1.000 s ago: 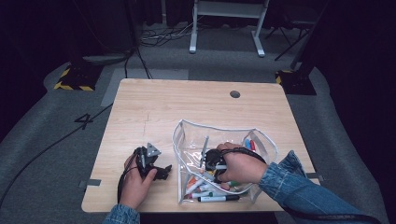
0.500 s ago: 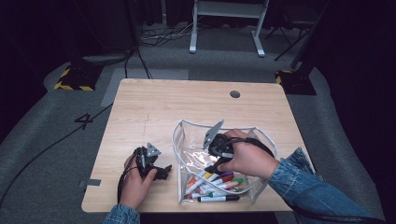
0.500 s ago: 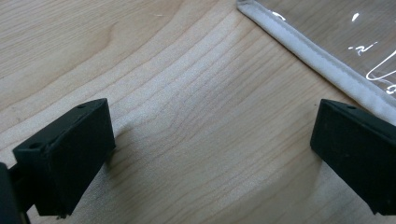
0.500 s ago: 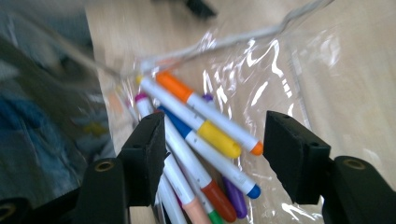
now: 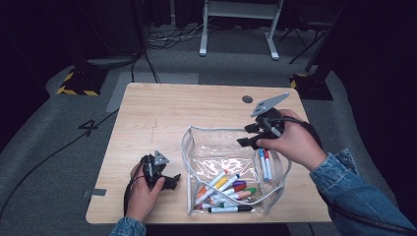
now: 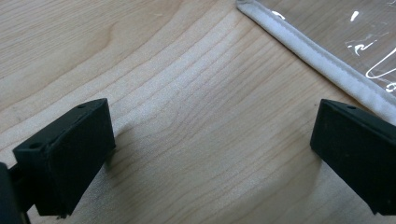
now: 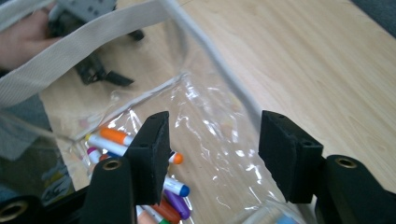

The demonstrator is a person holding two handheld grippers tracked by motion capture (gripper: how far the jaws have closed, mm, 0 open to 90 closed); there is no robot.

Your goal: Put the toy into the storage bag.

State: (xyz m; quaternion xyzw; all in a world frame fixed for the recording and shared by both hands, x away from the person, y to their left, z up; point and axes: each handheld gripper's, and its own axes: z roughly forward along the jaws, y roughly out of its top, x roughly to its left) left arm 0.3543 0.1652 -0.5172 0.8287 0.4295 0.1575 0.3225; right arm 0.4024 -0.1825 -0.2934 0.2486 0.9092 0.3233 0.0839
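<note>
Clear pouch (image 5: 223, 152) w/ grey trim, markers (image 5: 223, 187) inside — right claw (image 5: 247, 135) spread, empty; left claw (image 5: 173, 181) spread.

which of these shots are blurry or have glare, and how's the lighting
High view: the table is lit, the room around it dark, the picture a bit soft. Left gripper view: sharp wood grain, the left gripper casting soft shadows beside its jaws, white glints on the clear pouch. Right gripper view: glare streaks on the plastic, the grey strap and hand out of focus.
</note>
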